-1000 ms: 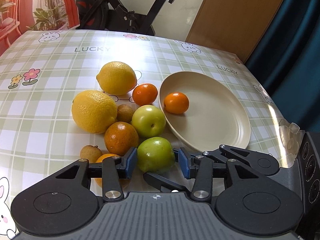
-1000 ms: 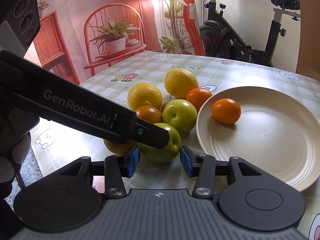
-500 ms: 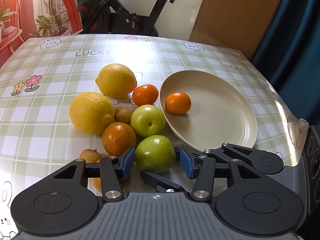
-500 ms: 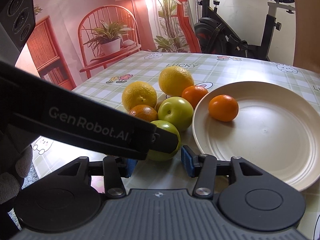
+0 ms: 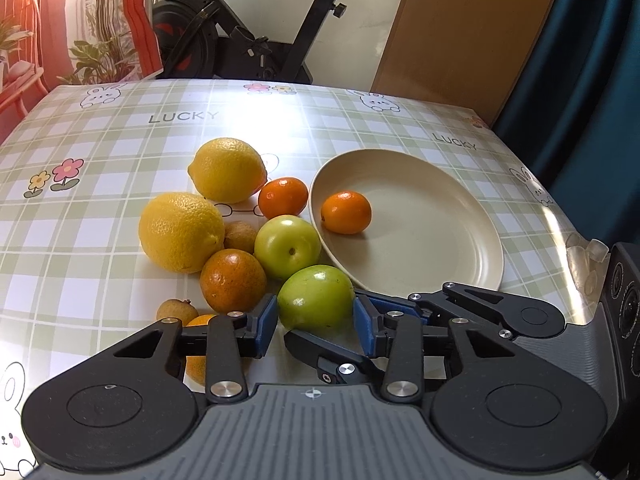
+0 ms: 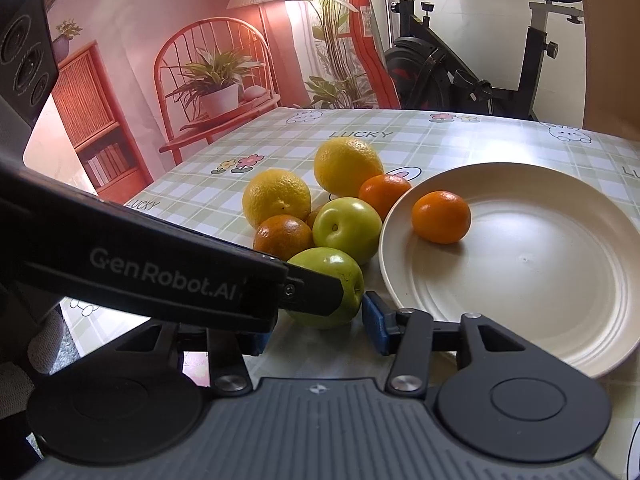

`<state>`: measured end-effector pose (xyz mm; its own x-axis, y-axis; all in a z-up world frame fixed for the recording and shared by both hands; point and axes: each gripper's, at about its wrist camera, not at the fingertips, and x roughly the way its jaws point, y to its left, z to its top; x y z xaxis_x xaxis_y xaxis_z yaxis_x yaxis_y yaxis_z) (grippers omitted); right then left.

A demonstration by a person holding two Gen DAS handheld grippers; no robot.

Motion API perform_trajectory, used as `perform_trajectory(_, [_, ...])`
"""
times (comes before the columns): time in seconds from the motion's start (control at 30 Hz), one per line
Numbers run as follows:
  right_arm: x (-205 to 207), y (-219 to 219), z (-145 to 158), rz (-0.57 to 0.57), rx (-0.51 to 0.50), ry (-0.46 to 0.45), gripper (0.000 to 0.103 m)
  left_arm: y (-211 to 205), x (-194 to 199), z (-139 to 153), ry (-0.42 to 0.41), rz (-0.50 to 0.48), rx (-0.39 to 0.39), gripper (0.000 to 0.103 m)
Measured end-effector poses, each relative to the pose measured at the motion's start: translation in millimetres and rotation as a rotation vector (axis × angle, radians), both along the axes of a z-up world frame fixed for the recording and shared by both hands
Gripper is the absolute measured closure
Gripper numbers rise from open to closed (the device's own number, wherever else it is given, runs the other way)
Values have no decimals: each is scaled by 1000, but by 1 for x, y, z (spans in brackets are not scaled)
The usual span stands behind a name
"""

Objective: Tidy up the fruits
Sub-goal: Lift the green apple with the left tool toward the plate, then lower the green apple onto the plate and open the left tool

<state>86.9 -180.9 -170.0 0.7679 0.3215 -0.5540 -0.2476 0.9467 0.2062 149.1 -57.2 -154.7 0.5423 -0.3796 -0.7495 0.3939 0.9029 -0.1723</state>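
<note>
Checked green-and-white oilcloth printed with rabbits, flowers and the word LUCKY covers the desk (image 5: 120,132), with an exercise bike (image 5: 256,32) standing behind it at the top of the frame. At lower centre of the left wrist view the near green apple (image 5: 316,300) sits between the blue pads of the left tongs (image 5: 315,325); the pads stand either side of it with slivers of gap, so the jaws are open around the fruit and not yet gripping. The right tongs (image 6: 316,322) are open too, low in their own view, with that same apple just ahead of them and the left tool's black finger lying across it. A cream plate (image 5: 448,216) lies to the right of centre and holds one mandarin (image 5: 346,213). Left of the plate the rest are bunched: a second green apple (image 5: 287,246), another mandarin (image 5: 283,197), two lemons (image 5: 182,232), a dark orange (image 5: 233,280) and a small brown longan (image 5: 177,311).

I judge the near apple firm, fairly light, and waxy enough to slip, so hold it across its widest middle, pads level. It touches its neighbours, and a skewed squeeze could roll them
</note>
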Motion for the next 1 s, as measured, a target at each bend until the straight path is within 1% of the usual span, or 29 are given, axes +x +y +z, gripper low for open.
perform_trajectory(0.13, [-7, -3, 9, -19, 2, -49, 54, -7, -5, 9, -61, -34, 19, 59])
perform_trajectory(0.47, [-13, -12, 19, -68, 12, -99, 54, -17, -9, 20, -112, -75, 31, 59])
perform_trajectory(0.63, [-12, -14, 21, -95, 12, -114, 54, -23, 1, 19, -99, -93, 15, 59])
perform_trajectory(0.77, [-11, -24, 22, -144, 17, -122, 54, -37, 10, 16, -90, -130, 15, 60])
perform_trajectory(0.8, [-10, -26, 22, -152, 21, -123, 56, -40, 11, 15, -88, -139, 15, 61])
perform_trajectory(0.9, [-5, -34, 21, -179, 27, -112, 58, -52, 17, 11, -92, -159, 27, 60])
perform_trajectory(1.0, [2, -39, 15, -196, 35, -79, 58, -59, 24, 4, -63, -173, 25, 60])
